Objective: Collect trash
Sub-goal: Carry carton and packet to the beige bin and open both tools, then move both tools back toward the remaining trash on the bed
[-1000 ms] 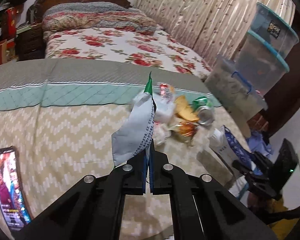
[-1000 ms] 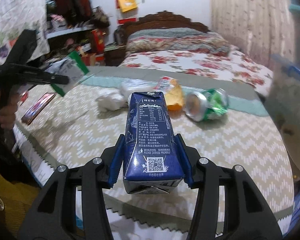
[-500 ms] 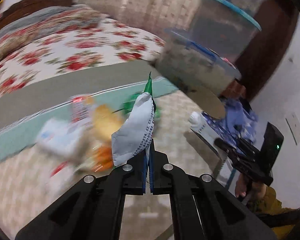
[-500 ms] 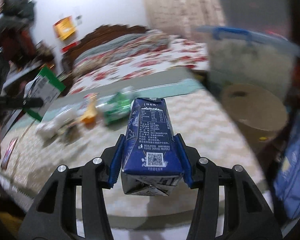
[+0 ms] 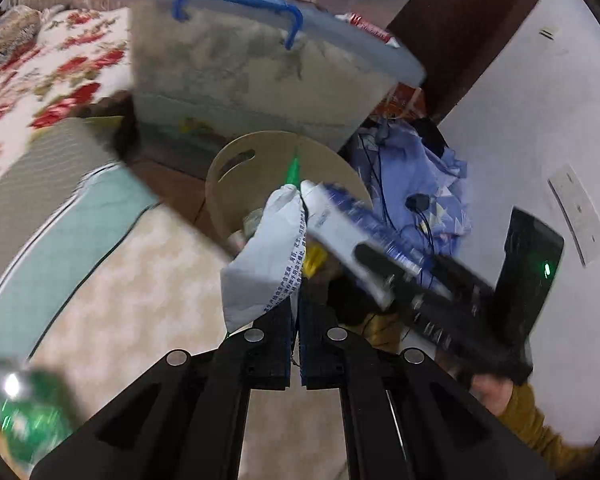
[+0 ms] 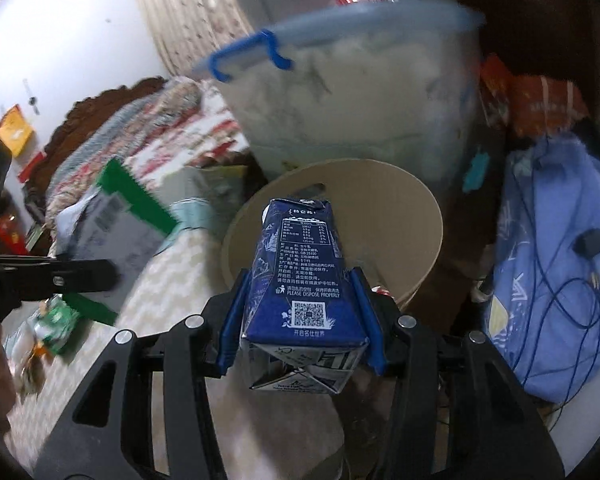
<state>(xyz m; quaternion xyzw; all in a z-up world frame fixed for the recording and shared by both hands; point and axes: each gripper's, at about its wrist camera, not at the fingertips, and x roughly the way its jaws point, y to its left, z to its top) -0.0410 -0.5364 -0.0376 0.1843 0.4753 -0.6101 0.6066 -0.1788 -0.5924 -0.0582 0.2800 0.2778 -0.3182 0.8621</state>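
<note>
My left gripper is shut on a grey-white wrapper with a green edge, held over the bed's corner toward a round beige bin on the floor. My right gripper is shut on a dark blue milk carton, held upright just before the same bin. The carton and the right gripper show blurred in the left wrist view, right of the wrapper. The wrapper and the left gripper show at the left of the right wrist view. Some trash lies in the bin.
A large clear storage box with a blue handle stands behind the bin. Blue cloth with cables lies right of it. A crushed green can and other wrappers lie on the zigzag bedspread.
Both grippers have swung right, away from the trash pile on the bed, to the beige bin by the bed's corner. Each keeps its hold.
</note>
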